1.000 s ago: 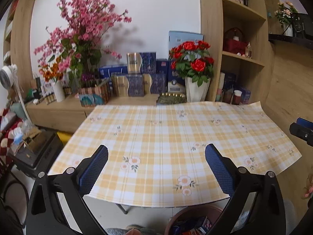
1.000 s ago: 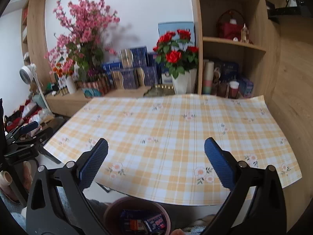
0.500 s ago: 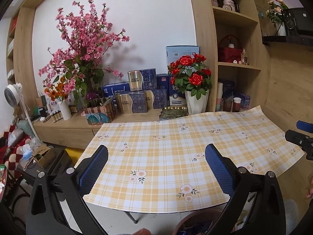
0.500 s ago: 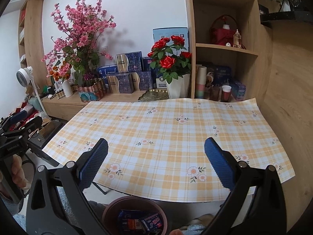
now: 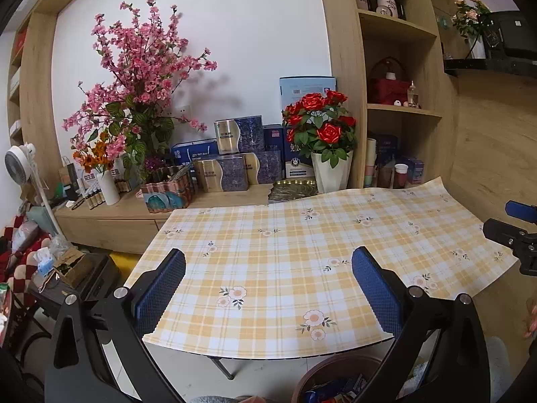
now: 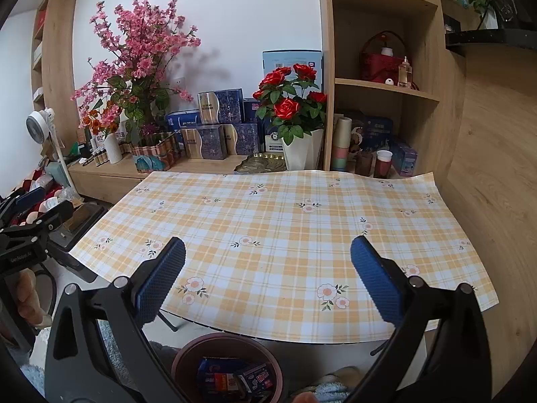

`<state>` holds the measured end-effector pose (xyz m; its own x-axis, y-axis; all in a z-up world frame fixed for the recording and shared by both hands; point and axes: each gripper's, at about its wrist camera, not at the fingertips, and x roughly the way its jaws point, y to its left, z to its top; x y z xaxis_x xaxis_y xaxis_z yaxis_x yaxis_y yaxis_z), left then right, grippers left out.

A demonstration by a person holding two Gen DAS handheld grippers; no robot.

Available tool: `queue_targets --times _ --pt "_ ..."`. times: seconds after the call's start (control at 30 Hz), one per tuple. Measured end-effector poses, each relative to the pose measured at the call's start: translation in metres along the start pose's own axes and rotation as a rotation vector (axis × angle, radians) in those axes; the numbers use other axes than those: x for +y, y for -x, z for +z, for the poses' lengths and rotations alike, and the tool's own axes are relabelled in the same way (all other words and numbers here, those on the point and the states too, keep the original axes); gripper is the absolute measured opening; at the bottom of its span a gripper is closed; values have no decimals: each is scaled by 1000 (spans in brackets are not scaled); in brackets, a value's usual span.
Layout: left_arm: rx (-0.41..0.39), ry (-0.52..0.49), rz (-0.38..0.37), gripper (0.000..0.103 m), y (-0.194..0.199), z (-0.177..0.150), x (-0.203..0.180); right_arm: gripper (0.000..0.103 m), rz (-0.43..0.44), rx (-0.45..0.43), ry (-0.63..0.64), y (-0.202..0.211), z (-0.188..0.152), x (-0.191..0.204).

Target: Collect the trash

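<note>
A brown round bin (image 6: 228, 366) stands on the floor below the table's near edge, holding several blue and red wrappers (image 6: 235, 377). In the left wrist view only the rim of the bin (image 5: 335, 374) shows at the bottom. My left gripper (image 5: 268, 288) hangs open over the near part of the yellow plaid tablecloth (image 5: 302, 252), nothing between its blue pads. My right gripper (image 6: 268, 282) is likewise open and empty above the tablecloth (image 6: 285, 221). No trash shows on the cloth. Each gripper appears at the other view's edge.
A white pot of red roses (image 6: 295, 114), blue gift boxes (image 6: 214, 127) and a pink blossom arrangement (image 6: 134, 67) line the sideboard behind the table. Wooden shelves (image 6: 386, 84) rise at the back right with cups below. A fan (image 5: 18, 168) and clutter stand at left.
Both grippers have drawn back and risen a little from the table; more of the wall and shelves shows, and the table looks farther. Both stayed open and empty.
</note>
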<state>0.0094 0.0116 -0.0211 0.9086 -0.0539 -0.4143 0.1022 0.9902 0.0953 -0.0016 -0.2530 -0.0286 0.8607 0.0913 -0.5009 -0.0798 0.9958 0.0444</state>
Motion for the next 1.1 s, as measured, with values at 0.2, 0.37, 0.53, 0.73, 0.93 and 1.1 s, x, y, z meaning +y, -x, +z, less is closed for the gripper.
queue_targets --times 0.2,0.37,0.53,0.73,0.93,1.1 --pt "7 -1 -1 97 1 -2 1 97 -26 4 30 1 -2 4" --pt "10 -9 -13 97 2 -3 -1 97 -36 3 30 1 -3 4" --pt "15 -10 -26 97 3 -3 -4 97 -47 3 37 1 -3 6" --pt "15 -22 -31 97 4 -4 -6 97 -50 3 45 0 -3 7" --pt "19 -21 -33 97 4 -5 -5 97 -59 5 45 -1 -4 6" --pt "27 -23 -22 97 3 -6 -6 97 -60 10 44 -2 -4 6"
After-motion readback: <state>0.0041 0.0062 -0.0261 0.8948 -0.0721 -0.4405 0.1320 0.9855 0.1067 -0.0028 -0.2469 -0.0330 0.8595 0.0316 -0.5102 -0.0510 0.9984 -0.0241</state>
